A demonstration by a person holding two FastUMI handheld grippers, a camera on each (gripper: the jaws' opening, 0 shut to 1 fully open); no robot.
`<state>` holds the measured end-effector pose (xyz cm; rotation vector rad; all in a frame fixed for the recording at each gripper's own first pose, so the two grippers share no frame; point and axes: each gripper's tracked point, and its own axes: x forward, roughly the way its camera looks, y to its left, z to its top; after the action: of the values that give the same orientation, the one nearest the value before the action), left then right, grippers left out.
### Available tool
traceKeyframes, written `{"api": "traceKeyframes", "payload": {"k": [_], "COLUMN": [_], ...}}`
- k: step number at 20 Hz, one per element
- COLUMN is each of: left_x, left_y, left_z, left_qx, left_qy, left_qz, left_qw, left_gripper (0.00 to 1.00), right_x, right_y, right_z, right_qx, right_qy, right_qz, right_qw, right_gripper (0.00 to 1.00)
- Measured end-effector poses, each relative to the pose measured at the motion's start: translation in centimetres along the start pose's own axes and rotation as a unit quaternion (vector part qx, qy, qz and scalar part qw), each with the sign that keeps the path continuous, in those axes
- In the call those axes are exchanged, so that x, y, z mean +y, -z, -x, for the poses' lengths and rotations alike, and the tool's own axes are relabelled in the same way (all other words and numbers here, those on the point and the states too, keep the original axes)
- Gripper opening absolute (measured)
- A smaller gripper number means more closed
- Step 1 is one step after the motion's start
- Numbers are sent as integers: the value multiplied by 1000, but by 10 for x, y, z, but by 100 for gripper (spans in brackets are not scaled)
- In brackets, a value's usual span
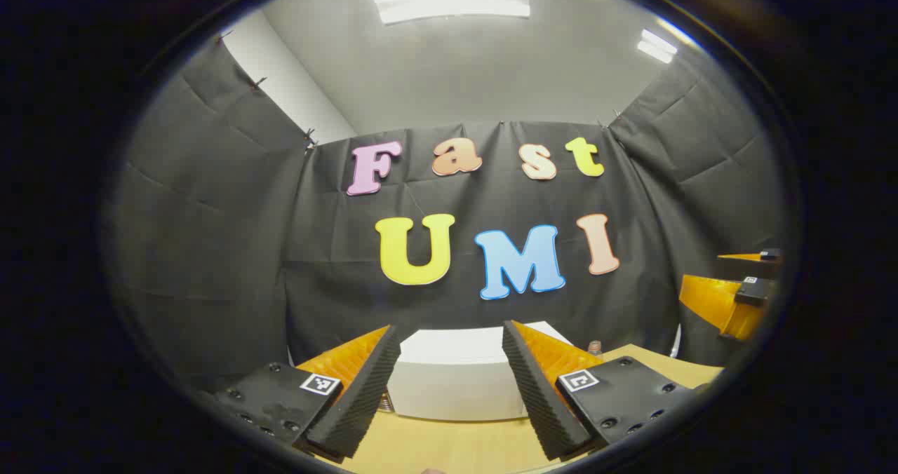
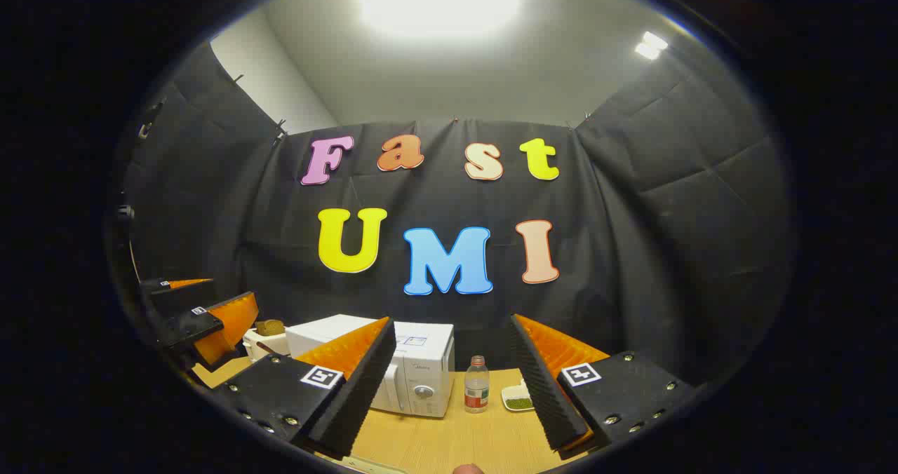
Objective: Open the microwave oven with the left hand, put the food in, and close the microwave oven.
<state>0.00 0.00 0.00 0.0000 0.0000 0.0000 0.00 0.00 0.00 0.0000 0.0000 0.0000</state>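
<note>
A recording booth is standing in for a kitchen corner: black cloth (image 2: 666, 235) is hanging as walls under ceiling lights (image 1: 452, 1), and a wooden tabletop (image 2: 449, 439) is carrying a white microwave oven (image 2: 421, 369), a small bottle (image 2: 476, 384) and a dish of food (image 2: 518, 398).

The wooden table (image 2: 449, 439) carries the microwave (image 2: 421, 369), a bottle (image 2: 476, 386) and a dish (image 2: 518, 398).

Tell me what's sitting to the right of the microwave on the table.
In the right gripper view, a bottle stands just right of the microwave, then a small dish of green food. The right gripper's finger covers the dish's right side.
</note>
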Motion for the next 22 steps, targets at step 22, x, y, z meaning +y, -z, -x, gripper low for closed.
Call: {"api": "traceKeyframes", "payload": {"k": [22], "left_x": [0], "left_y": [12], "left_z": [11], "left_qx": [12], "left_qy": [-3], "left_qz": [8], "left_qw": [1000], "left_gripper": [97], "right_x": [3], "right_y": [-4], "right_z": [6], "right_qx": [-4], "right_qy": [-16], "right_qz": [6], "right_qw": [1000], "right_gripper": [97]}}
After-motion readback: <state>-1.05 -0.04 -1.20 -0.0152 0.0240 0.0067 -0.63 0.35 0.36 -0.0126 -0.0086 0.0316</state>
